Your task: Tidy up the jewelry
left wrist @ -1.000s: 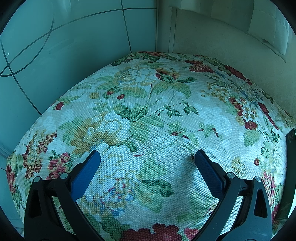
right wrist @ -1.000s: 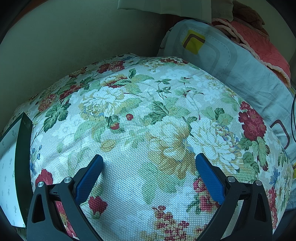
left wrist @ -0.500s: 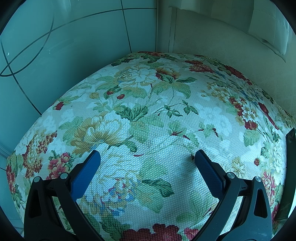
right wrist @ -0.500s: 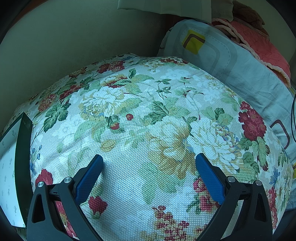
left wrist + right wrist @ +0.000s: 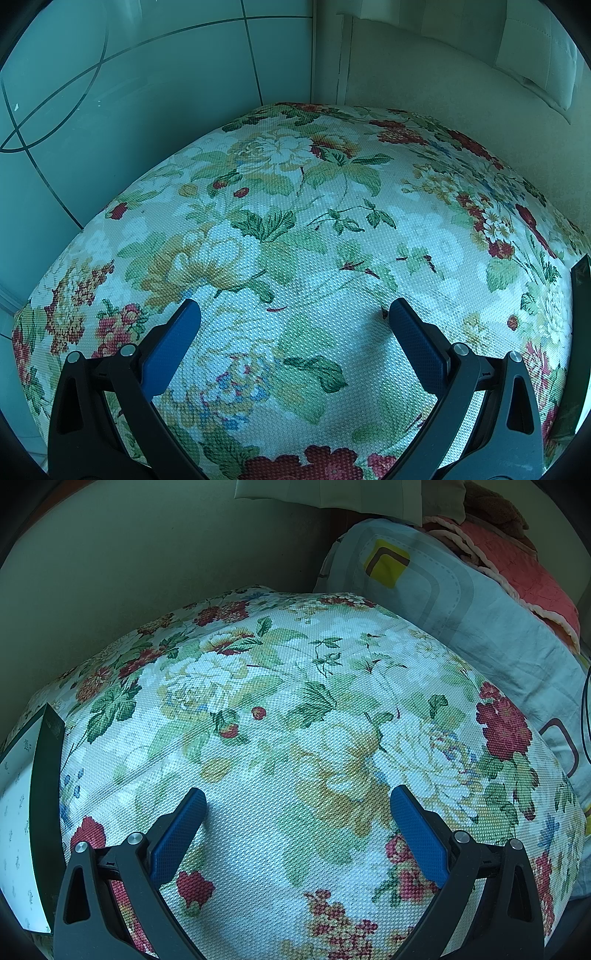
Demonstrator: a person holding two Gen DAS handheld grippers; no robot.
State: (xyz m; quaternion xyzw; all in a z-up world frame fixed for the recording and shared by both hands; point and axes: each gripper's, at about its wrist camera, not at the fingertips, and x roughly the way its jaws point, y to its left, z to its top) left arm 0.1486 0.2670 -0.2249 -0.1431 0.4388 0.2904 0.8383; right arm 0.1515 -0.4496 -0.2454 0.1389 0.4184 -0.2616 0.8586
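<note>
Left of the right hand-held gripper [image 5: 297, 805], possibly a box [image 5: 44, 775].

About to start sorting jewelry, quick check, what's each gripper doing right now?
Left gripper: open, holding nothing.
Right gripper: open, holding nothing.

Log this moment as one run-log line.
left gripper: open, empty | right gripper: open, empty | floral cloth: no jewelry visible | box: at cloth's left edge in right view
</note>
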